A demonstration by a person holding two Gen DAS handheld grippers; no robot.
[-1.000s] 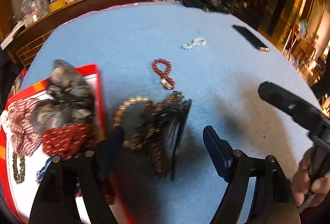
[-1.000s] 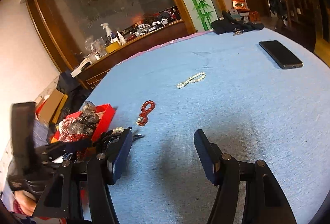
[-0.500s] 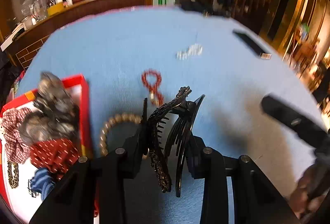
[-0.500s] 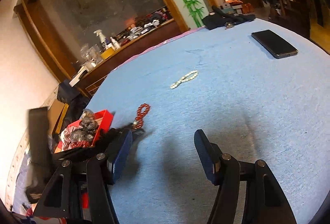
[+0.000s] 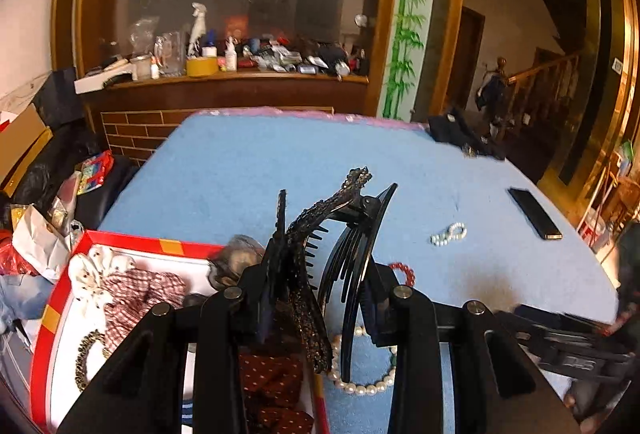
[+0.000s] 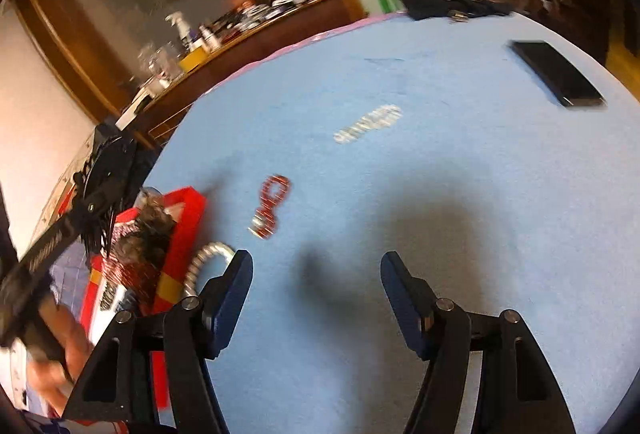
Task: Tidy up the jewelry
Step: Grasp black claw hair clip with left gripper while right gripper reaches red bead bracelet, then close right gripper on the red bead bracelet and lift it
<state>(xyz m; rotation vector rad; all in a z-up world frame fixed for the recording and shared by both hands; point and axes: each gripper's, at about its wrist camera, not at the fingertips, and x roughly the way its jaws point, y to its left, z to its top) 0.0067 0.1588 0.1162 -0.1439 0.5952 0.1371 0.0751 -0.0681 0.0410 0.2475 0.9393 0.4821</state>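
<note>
While left claw (image 5: 320,298) grips hair clip (image 5: 344,234) beside red box (image 5: 52,298), right claw (image 6: 316,294) gapes empty, jaws just widening, over counter (image 6: 440,194).

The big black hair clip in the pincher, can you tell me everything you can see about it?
The hair clip is a big black claw type that looks like plastic, with long curved teeth and a dark beaded, sparkly strip along one side. It stands nearly upright, open, pinched between the left gripper fingers, lifted above the blue table beside the red box. Only the gripper touches it.
</note>
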